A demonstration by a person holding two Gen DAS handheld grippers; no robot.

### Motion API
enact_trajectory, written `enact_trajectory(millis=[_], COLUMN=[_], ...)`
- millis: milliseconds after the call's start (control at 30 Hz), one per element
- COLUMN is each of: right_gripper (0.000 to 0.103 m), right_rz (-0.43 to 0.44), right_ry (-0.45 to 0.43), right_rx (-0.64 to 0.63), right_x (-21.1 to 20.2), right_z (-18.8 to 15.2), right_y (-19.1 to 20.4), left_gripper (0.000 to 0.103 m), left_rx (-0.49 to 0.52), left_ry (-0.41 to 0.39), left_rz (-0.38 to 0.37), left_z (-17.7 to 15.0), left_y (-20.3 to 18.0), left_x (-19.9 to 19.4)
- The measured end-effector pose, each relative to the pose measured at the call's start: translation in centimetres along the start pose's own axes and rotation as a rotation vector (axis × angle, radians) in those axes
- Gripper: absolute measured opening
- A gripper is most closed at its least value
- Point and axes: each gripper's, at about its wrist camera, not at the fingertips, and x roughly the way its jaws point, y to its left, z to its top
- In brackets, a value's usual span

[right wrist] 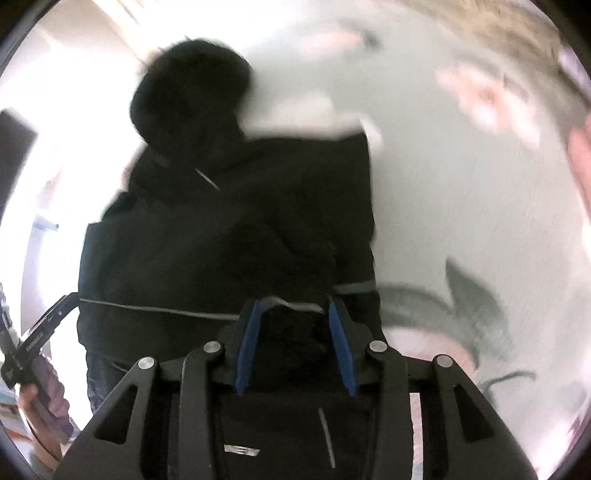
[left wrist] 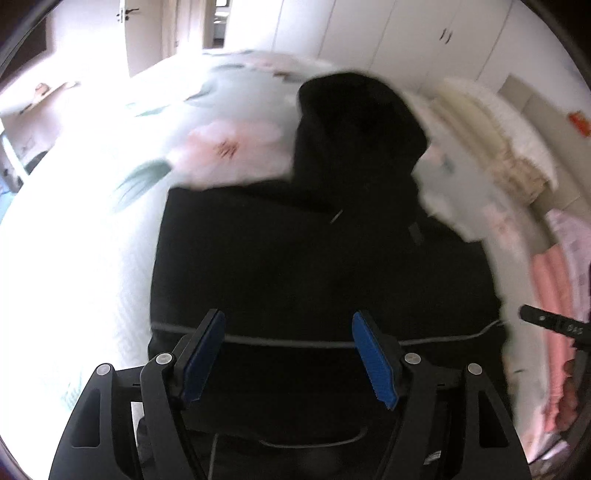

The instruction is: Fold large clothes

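Observation:
A black hooded jacket lies spread on the bed, hood at the far end and a thin grey stripe across the near part. My left gripper hovers open above that stripe, nothing between its blue pads. In the right wrist view the same jacket is blurred. My right gripper has a bunch of the jacket's black fabric filling the gap between its pads, near the striped hem. The right gripper's tip shows at the right edge; the left gripper and a hand show at the left.
The bedspread is pale with pink flowers and green leaves. A stack of cream and pink folded textiles lies along the bed's right side. White wardrobe doors stand behind, and a doorway opens at the far left.

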Motion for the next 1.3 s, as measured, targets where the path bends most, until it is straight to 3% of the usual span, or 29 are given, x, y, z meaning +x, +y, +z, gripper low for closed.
enact_trajectory(millis=[100,200,333,400,600,767,867,1000,1200,1300], right_gripper=[0.043,0.043,0.039,0.039,0.041,0.043,0.05,0.051,0.052,0.053], right_rz=[0.004,-0.078,-0.212,-0.192,-0.228,-0.167,-0.142,-0.053,-0.012,0.034], right_ry=[-0.042,-0.01,0.116,0.117,0.125,0.128,0.058,-0.032,-0.116,-0.131], right_rx=[-0.042,-0.104,-0.099,-0.065,-0.062,-0.052,-0.096,-0.093,0.007,0.028], right_x=[-0.3,3.1,8.5,9.3,9.5,5.9,2.5,1.1,4.2,6.4], right_z=[0.8,0.9,-0.8,-0.9,-0.7,0.8,3.0,8.3,17.1,20.9], right_y=[2.8,4.7,2.9,2.3,2.2,2.3,3.6,4.5,4.4,5.4], left_gripper=[0.073,0.073,0.073,0.073,0.073,0.073,0.073,0.073,0.073,0.073], left_rx=[0.009,0.024,0.033,0.056,0.085,0.106,0.131,0.129,0.11,0.121], left_ry=[0.014,0.055,0.14,0.134,0.121,-0.012,-0.061,-0.099,-0.059,-0.045], left_rz=[-0.026,-0.003,0.008,0.007,-0.021,-0.101,-0.117,-0.089,-0.119,-0.095], left_z=[1.2,1.5,-0.4,-0.6,0.6,5.4,9.5,15.1,21.9,24.1], left_y=[0.7,0.9,1.5,1.5,1.2,0.6,-0.3,-1.2,-2.1,-2.5], left_x=[0.8,3.9,9.0,9.7,8.0,3.6,3.3,5.3,9.9,12.8])
